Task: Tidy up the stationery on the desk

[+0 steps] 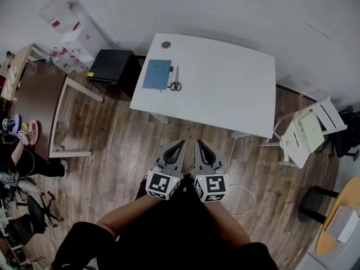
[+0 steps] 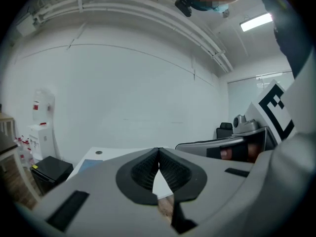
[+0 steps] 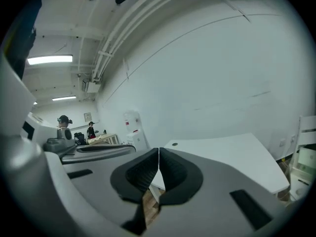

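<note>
While the left gripper (image 1: 180,143) and the right gripper (image 1: 198,143) hang side by side above the wooden floor (image 1: 112,151), short of the worktop's (image 1: 225,89) near edge, the stationery lies well apart from them by the worktop's far left corner. A blue notebook (image 1: 157,74) comes first, a pen (image 1: 170,76) lies just beside its right edge, and scissors (image 1: 175,83) come next. Both grippers' fingers are pressed together with nothing between them.

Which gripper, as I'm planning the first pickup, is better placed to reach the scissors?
Left, slightly. The scissors lie at the left of the desk, nearer the left gripper than the right gripper; both are shut, empty and off the desk.
</note>
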A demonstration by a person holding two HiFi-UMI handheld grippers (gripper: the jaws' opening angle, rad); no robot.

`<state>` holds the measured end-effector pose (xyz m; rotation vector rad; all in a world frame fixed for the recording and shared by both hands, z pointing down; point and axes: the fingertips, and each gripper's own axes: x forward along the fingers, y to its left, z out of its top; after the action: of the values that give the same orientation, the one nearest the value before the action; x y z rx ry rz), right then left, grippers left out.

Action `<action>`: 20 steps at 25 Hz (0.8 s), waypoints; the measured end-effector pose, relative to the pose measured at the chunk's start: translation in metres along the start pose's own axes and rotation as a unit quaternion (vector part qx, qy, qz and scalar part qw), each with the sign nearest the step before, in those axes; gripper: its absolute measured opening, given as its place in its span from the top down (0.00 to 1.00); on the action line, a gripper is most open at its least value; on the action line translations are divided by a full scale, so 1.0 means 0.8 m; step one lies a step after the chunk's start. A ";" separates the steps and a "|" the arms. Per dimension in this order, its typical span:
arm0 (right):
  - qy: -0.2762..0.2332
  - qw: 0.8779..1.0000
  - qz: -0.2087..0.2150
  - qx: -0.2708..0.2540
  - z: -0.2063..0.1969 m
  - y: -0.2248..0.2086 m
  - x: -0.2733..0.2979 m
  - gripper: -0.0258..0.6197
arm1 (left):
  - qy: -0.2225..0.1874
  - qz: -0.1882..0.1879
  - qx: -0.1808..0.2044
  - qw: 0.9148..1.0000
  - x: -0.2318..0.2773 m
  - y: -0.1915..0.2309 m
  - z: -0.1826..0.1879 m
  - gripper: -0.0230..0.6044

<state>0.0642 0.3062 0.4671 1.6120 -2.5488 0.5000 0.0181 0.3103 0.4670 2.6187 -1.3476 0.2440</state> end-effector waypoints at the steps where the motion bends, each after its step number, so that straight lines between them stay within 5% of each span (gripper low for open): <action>1: -0.004 1.000 -0.003 -0.003 0.002 0.000 -0.003 0.91 | -0.001 0.001 0.001 1.000 -0.002 -0.003 0.000 0.94; 20: -0.019 0.999 -0.008 -0.032 0.014 -0.017 -0.024 0.91 | -0.026 -0.009 0.012 1.000 0.023 -0.037 0.022 0.94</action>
<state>0.0860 0.3141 0.4549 1.6342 -2.5496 0.3840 0.0540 0.3088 0.4510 2.6739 -1.3436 0.1903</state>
